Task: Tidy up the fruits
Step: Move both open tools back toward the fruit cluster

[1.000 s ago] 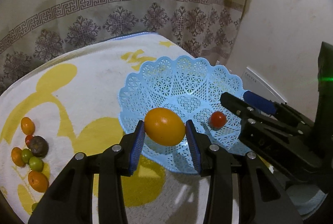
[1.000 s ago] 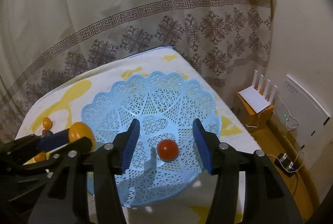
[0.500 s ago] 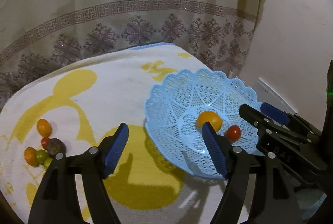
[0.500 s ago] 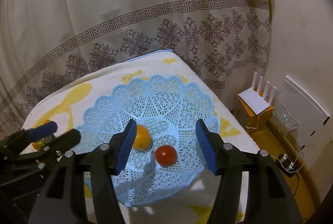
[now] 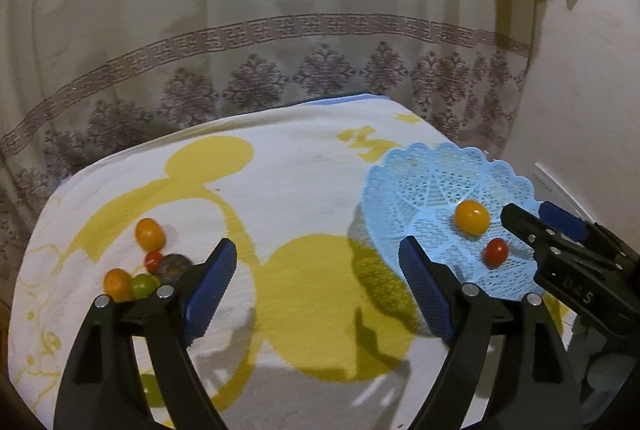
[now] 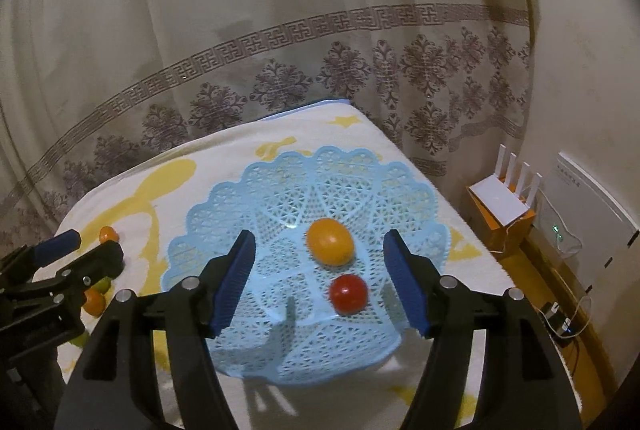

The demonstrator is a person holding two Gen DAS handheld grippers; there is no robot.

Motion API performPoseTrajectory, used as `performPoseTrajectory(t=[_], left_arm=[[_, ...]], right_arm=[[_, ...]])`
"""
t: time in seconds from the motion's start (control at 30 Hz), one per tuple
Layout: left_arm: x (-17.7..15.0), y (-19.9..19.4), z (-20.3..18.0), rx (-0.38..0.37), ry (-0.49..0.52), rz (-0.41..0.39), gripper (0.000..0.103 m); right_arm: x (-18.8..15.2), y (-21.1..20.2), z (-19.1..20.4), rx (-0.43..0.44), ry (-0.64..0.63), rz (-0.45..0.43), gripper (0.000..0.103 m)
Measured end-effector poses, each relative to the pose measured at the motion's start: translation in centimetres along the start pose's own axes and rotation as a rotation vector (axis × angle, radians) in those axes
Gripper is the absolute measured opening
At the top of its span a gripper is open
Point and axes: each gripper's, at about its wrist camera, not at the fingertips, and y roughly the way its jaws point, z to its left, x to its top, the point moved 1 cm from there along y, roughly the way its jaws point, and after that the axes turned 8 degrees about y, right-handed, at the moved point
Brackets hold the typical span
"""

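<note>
Left wrist view, fruits in basket: two are counted in the blue lattice basket (image 5: 424,182), one orange fruit (image 5: 472,217) and one small red fruit (image 5: 496,252), lying apart.
Fruits outside: five are clearly seen clustered on the yellow-patterned cloth (image 5: 304,190) at far left; one more green shape lower down is too blurred to name.
Left hand-held gripper (image 5: 316,290): spread, jaws opening, nothing between them.
Right hand-held gripper (image 6: 320,280): spread over the basket, jaws opening, both basket fruits framed but untouched.
Edges: the basket sits by the cloth's right edge; the cluster lies near the left edge.
Open room: bare cloth is left between cluster and basket.
</note>
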Motion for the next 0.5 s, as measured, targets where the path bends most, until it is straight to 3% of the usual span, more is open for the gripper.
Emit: performPoseTrajectory(t=[0.13,0.5], left_arm=[[-0.4,-0.6,0.6,0.029,0.001,-0.008,0.083],[-1.7,-1.9,2.9,0.082,-0.018,-0.012,0.083]], right_arm=[[-0.3,-0.4,1.2,0.017,-0.022,-0.005,0.074],[-0.9,-0.8,4.2,0.028,-0.053,0.004,0.076]])
